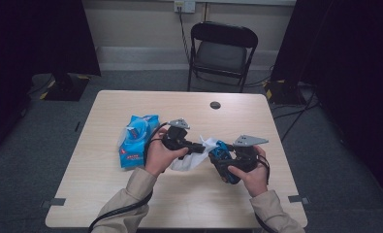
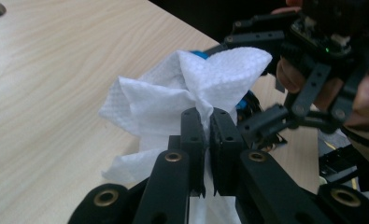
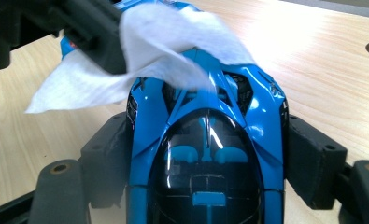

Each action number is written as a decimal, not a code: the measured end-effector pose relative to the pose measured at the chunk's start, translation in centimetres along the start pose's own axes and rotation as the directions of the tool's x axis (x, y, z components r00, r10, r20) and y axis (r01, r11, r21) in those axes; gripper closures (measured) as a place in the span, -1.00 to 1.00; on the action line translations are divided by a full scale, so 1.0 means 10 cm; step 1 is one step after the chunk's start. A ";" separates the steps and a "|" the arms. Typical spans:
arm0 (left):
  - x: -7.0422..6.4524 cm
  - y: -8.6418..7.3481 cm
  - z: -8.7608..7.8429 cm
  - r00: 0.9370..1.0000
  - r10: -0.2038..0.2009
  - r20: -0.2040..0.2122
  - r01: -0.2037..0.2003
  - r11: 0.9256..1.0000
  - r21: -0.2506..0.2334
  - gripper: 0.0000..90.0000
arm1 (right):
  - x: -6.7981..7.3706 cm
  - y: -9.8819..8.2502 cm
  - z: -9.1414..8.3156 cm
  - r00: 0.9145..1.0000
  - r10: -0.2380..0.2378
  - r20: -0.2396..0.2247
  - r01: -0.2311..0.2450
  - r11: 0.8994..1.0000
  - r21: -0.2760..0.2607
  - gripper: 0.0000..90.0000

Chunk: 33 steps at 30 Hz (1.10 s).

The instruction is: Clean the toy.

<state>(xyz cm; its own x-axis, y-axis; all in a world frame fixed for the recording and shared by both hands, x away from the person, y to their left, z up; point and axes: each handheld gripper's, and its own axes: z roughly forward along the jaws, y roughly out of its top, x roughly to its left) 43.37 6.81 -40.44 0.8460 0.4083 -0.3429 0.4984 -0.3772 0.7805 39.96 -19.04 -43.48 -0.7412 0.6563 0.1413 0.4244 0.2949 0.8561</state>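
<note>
Wiping the blue toy car (image 3: 205, 154) with the white wipe (image 2: 182, 93). Left fingers (image 2: 191, 135) pinched tight on wipe, right fingers (image 3: 313, 158) squeezing car's sides. Rub softly, hold car steady.

A light wood-grain rectangular table (image 1: 131, 204) stands on a grey carpeted floor (image 1: 29, 160). A blue plastic pack of wet wipes (image 1: 135, 138) lies on its left half. A small round dark hole (image 1: 215, 105) sits near the table's far edge. Beyond the table stands a black folding chair (image 1: 221, 53), below a white wall socket (image 1: 184, 6). Black curtains (image 1: 34, 34) hang at both sides.
</note>
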 end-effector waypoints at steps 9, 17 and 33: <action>0.14 -0.14 -0.15 0.998 -0.052 -0.044 0.051 0.998 -0.033 0.90 | 0.01 0.02 -0.02 1.000 0.002 -0.008 -0.002 1.000 -0.012 -0.45; 0.15 0.10 -0.21 0.997 -0.068 -0.037 0.063 0.991 -0.118 0.89 | 0.11 0.02 0.05 0.999 -0.029 -0.039 0.029 1.000 0.004 -0.45; 0.08 0.17 -0.02 0.999 -0.053 -0.006 0.052 0.995 -0.088 0.88 | 0.11 0.02 0.03 0.999 -0.032 -0.042 0.032 0.999 0.002 -0.45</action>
<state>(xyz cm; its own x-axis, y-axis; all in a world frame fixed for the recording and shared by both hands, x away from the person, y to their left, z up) 44.80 6.63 -39.32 0.8175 0.4327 -0.3802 0.5231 -0.2812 0.8046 39.39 -18.02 -43.28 -0.7757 0.6166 0.1345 0.4012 0.3173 0.8593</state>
